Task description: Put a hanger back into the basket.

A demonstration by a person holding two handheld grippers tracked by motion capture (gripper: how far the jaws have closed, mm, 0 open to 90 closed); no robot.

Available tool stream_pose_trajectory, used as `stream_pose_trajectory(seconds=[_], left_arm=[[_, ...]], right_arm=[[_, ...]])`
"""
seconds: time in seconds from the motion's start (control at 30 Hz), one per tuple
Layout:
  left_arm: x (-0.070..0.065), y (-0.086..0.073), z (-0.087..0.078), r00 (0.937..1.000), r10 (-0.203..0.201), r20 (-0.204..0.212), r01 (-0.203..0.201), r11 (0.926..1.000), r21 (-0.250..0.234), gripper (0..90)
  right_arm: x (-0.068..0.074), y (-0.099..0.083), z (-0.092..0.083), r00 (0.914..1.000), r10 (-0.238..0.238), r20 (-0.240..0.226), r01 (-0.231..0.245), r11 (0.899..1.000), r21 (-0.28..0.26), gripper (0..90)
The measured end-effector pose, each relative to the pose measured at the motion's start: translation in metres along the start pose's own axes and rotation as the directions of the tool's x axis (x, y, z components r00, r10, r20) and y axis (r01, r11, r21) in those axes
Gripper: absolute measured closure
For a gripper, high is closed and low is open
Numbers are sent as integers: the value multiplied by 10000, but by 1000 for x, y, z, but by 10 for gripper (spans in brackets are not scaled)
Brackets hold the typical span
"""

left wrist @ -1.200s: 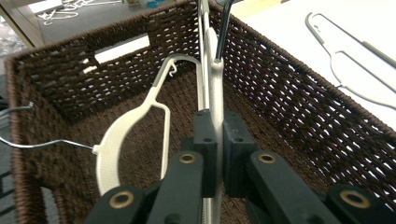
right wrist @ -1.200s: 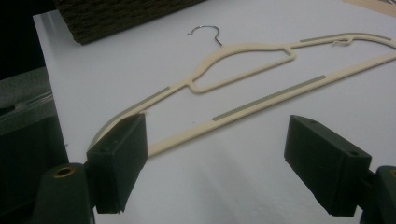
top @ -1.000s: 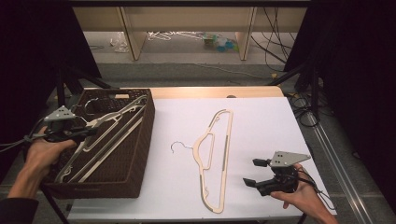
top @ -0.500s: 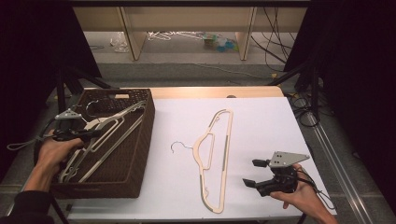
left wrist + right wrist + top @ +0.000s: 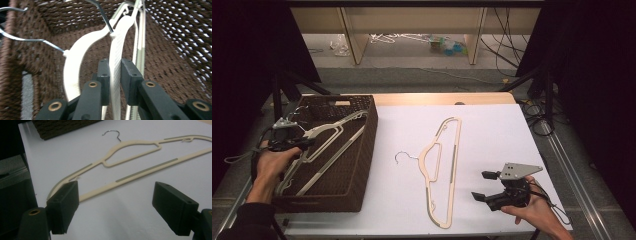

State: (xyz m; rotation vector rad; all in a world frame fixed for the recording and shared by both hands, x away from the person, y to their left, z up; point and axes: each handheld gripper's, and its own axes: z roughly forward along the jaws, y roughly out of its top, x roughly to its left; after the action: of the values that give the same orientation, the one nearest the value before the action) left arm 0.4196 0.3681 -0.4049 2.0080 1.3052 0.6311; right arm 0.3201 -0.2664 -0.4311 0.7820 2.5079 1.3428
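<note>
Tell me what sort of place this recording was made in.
Probably a lab or workshop set up for recording, not a home. A white table stands between dark tripod legs, cables trail over the bare floor, and spare hangers lie under a plain wooden bench.

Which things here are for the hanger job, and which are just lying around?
For the job: left gripper, the cream hanger between its fingers, the wicker basket of hangers, the hanger on the table, right gripper.

Lying around: floor clutter, cables.
</note>
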Motion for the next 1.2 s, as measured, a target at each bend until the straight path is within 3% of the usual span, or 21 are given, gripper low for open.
stream_pose_trajectory(seconds=[0.07, 0.1, 0.13, 0.17, 0.3, 0.33, 0.37, 0.47, 0.5, 0.53, 0.57, 0.6, 0.7, 0.77, 0.83, 0.97, 1.03, 1.07, 1.1, 1.2], left_arm=[[-2, -3, 0, 9985, -459, -297, 458, 9989, -49, 770], [3, -2, 0, 9998, 39, -174, -38, 10000, 79, 760], [1, -4, -1, 9981, -488, -386, 493, 9987, 116, 749], [5, -4, 0, 9997, -6, -233, 9, 9999, 103, 746], [5, -9, 1, 9963, -650, -556, 662, 9976, 202, 732], [7, -9, 2, 9976, -488, -490, 496, 9987, 146, 703], [6, -10, 2, 9953, -737, -624, 749, 9971, 165, 703], [8, -11, 1, 9961, -632, -609, 633, 9980, -12, 682], [7, -10, -4, 9928, -909, -778, 894, 9958, -215, 619], [7, -10, -4, 9928, -909, -778, 894, 9958, -215, 596], [2, -9, -7, 9847, -1512, -868, 1470, 9877, -533, 596], [0, -8, -9, 9820, -1641, -937, 1588, 9854, -617, 577], [-11, -4, -16, 9853, -1522, -779, 1444, 9847, -977, 502], [-25, 2, -22, 9890, -1374, -553, 1298, 9839, -1225, 429], [-31, 4, -25, 9881, -1471, -455, 1393, 9799, -1428, 398], [-58, 13, -35, 9918, -1272, 107, 1268, 9722, -1968, 350], [-64, 15, -37, 9921, -1235, 235, 1257, 9707, -2048, 325], [-78, 18, -40, 9921, -1136, 533, 1229, 9659, -2279, 321], [-78, 18, -40, 9921, -1136, 533, 1229, 9659, -2279, 315], [-101, 20, -45, 9898, -877, 1122, 1147, 9582, -2622, 284]], right_arm=[[0, 0, 0, 10000, 10, -29, -10, 10000, 12, 222], [0, 0, 0, 10000, 18, -53, -18, 10000, 62, 222], [0, 0, 1, 10000, -38, -26, 38, 10000, 33, 222], [0, 0, 1, 10000, -36, -32, 36, 10000, 44, 222], [1, 0, 2, 9999, -84, -95, 84, 9999, 70, 221], [1, 0, 2, 9999, -85, -110, 85, 9999, 60, 221], [1, 0, 2, 9999, -85, -110, 85, 9999, 60, 221], [1, -1, 2, 9999, -83, -112, 84, 9999, 70, 221], [1, 0, 2, 9999, -46, -91, 46, 10000, 49, 220], [1, 0, 2, 9999, -46, -91, 46, 10000, 49, 220], [0, -1, 2, 10000, -52, -67, 52, 10000, 31, 219], [0, -1, 3, 9999, -73, -72, 73, 10000, 43, 219], [1, 0, 3, 10000, -59, -19, 59, 10000, -2, 219], [2, 1, 2, 10000, 24, 73, -24, 10000, -35, 219], [1, 1, 3, 9998, 11, 222, -10, 10000, -28, 219], [1, 0, 4, 9986, 216, 473, -215, 9998, -29, 219], [0, 1, 4, 9979, 270, 592, -268, 9996, -39, 219], [0, 1, 4, 9970, 354, 681, -352, 9994, -40, 218], [0, 1, 4, 9970, 354, 681, -352, 9994, -40, 218], [0, 0, 5, 9956, 532, 773, -525, 9986, -101, 212]])
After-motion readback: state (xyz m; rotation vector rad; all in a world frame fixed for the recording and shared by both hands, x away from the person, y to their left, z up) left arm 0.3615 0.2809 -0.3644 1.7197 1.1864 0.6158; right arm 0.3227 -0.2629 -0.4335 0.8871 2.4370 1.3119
